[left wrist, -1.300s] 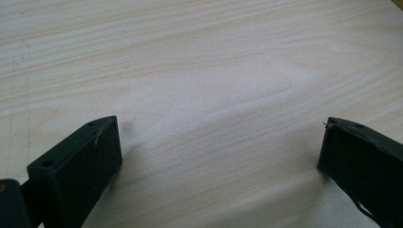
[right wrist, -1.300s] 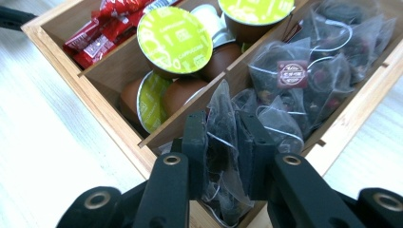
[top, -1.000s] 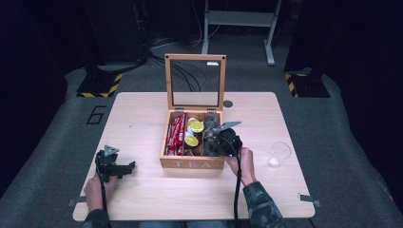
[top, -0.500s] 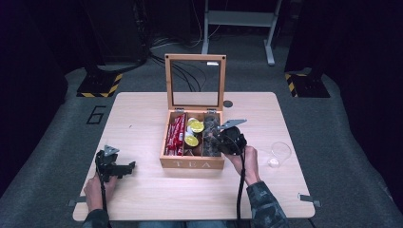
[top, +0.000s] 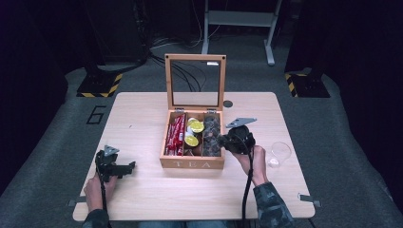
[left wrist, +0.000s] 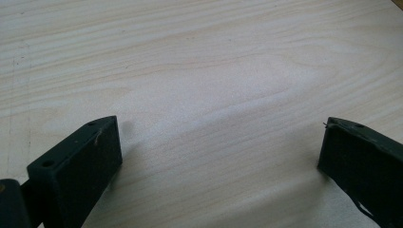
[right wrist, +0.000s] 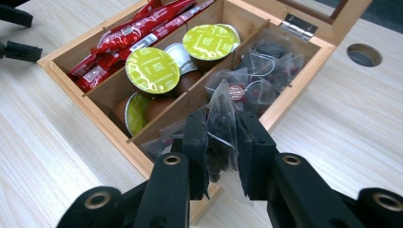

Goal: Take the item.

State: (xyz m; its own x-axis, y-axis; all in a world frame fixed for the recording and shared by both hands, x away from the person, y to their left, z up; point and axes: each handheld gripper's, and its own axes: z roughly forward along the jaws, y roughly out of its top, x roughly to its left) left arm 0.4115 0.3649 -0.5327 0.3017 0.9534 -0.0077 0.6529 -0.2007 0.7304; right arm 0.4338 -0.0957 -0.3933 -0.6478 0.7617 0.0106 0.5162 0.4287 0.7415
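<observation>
Bare tabletop point(left wrist: 199, 71) surrounds the open left tongs point(left wrist: 221, 156); right tongs point(right wrist: 222, 142) grip a tea sachet point(right wrist: 221, 126) above the box's point(right wrist: 119, 137) near edge.

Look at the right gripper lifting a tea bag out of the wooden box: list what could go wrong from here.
1. The right gripper pinches the clear tea bag by thin wrapping; it could slip or tear.
2. Neighbouring tea bags crowd the same compartment, and one might snag and get dragged out.
3. The jaws sit close above the box wall; a low sideways pull could catch it and shift the tea box, since the left gripper rests apart on the table.
</observation>
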